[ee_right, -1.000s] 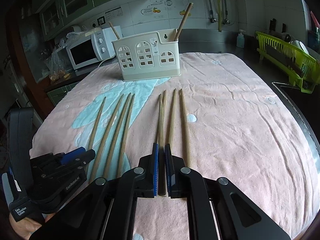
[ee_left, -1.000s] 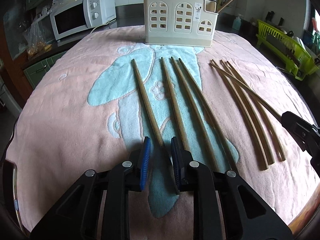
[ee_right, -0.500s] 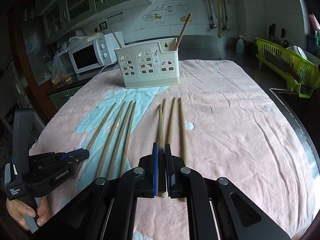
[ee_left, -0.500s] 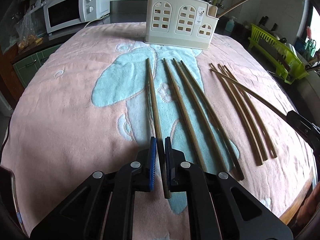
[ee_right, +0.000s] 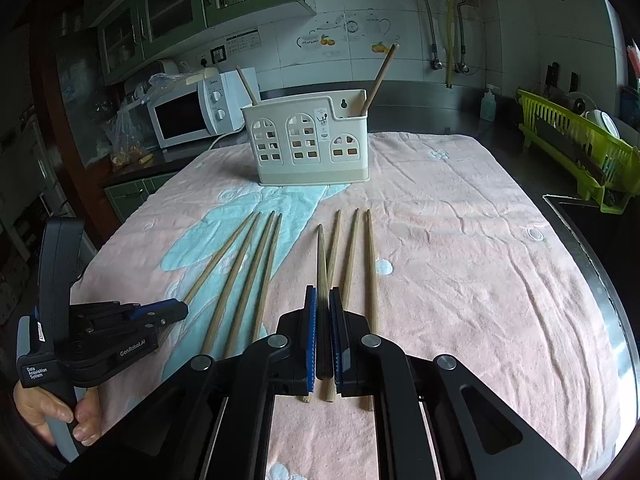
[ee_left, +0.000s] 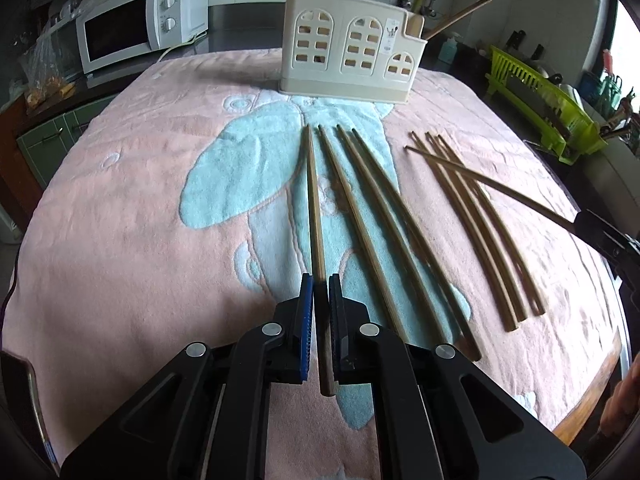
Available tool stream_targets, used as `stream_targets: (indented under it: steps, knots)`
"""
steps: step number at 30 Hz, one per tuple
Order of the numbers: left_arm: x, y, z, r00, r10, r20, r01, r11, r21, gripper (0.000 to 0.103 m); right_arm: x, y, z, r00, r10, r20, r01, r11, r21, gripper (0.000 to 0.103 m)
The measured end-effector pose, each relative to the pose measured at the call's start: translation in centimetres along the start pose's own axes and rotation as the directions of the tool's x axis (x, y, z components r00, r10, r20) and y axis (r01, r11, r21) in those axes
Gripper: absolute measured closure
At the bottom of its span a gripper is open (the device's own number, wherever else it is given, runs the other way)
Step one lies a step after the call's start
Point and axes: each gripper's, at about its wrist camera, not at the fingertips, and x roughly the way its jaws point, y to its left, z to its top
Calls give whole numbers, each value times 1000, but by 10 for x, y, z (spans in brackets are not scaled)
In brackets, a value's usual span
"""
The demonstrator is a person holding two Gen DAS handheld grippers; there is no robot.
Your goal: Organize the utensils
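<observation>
Towel (ee_left: 120, 240): pink with pale blue figure, spread over whole worktop; bears everything below.
Holder (ee_left: 348, 56): cream utensil caddy with arched cut-outs, upright at 12 o'clock of left wrist view, far edge of towel; two chopsticks already leaning inside, one at each end (ee_right: 378, 78).
Left group (ee_left: 360, 208): three loose chopsticks flat on blue patch, at 1 o'clock from left tongs, fanned toward holder.
Right group (ee_right: 370, 264): three loose chopsticks flat on pink, at 12 to 1 o'clock from right tongs.
Left gripper (ee_left: 321, 280): clamped on butt end of leftmost chopstick (ee_left: 314, 200); a second ago stood apart astride it, now pressed together, stick swung to straight 12 o'clock in line with fingers.
Right gripper (ee_right: 323, 292): clamped on one chopstick (ee_right: 321, 256) of right group, same as a second ago; tip crossing over neighbour, apparently lifted clear of towel.
Person's hand (ee_right: 60, 412): at 8 o'clock of right wrist view, on left tool's handle.
Change: left grasp completed; both tongs now loaded.
Meaning: pick step seemingly done on both sides; next likely lift and carry to holder at 12 o'clock.
Remaining: six loose on towel, plus two in tongs.
Risk: grip far back on butt, long tip may swing or snag holder rim.
</observation>
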Motion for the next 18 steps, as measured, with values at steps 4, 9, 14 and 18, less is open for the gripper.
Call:
stream_targets:
  steps: [4, 9, 14, 18]
  knots:
    - [-27, 1, 17, 996, -10, 88, 8, 1000, 24, 97, -8, 0, 15, 999, 15, 30, -14, 1000, -20, 97]
    - [-51, 5, 43, 982, -18, 189, 11, 999, 40, 98, -17, -2, 43, 996, 55, 66, -54, 998, -30, 97]
    - [-62, 8, 65, 961, -19, 275, 3, 998, 60, 99, -17, -2, 74, 993, 91, 80, -87, 995, -55, 97]
    - [-62, 10, 81, 951, -45, 306, 24, 997, 70, 99, -11, -2, 96, 990, 128, 66, -124, 990, -69, 97]
